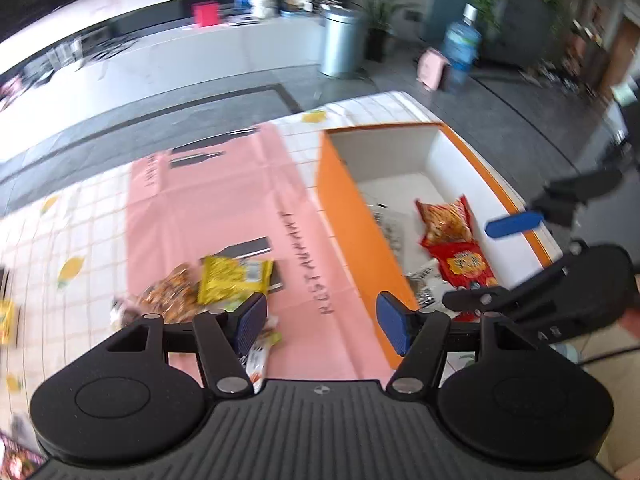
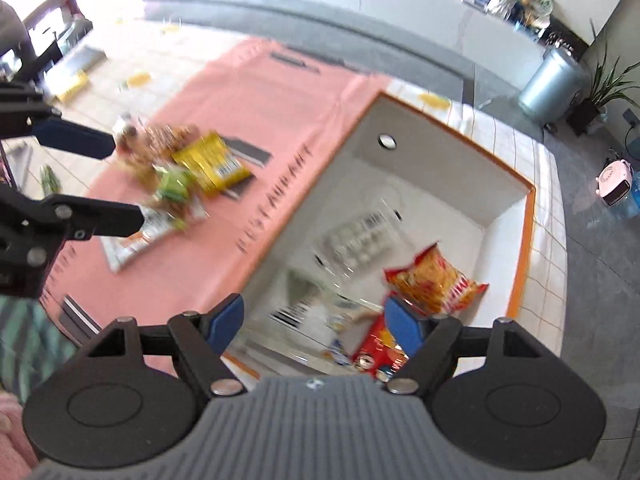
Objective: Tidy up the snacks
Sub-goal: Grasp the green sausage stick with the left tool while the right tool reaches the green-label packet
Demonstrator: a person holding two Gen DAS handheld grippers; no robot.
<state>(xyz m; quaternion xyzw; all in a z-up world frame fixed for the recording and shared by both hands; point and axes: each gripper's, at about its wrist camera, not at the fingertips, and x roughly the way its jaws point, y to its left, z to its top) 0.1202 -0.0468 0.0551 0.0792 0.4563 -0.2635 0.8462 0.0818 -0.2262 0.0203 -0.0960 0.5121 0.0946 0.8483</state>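
An orange box with white inside point(image 1: 344, 216) point(image 2: 528, 216) stands on the right of the table. In it lie an orange-yellow snack bag point(image 1: 444, 220) point(image 2: 432, 280), a red snack bag point(image 1: 464, 268) point(image 2: 380, 352) and clear and white packets point(image 2: 360, 236). A pile of snacks lies on the pink mat point(image 1: 224, 208) point(image 2: 256, 120): a yellow bag point(image 1: 232, 276) point(image 2: 212, 164), a brown-orange bag point(image 1: 168, 292), a green bag point(image 2: 176, 184) and a white packet point(image 2: 136, 240). My left gripper point(image 1: 324, 320) is open and empty above the mat, next to the pile. My right gripper point(image 2: 316, 320) is open and empty above the box.
The table has a white checked cloth with lemons point(image 1: 48, 240). A yellow item point(image 1: 8, 320) lies at the far left. Beyond the table stand a white counter point(image 1: 200, 56), a metal bin point(image 1: 340, 40) and a water bottle point(image 1: 460, 48) on the grey floor.
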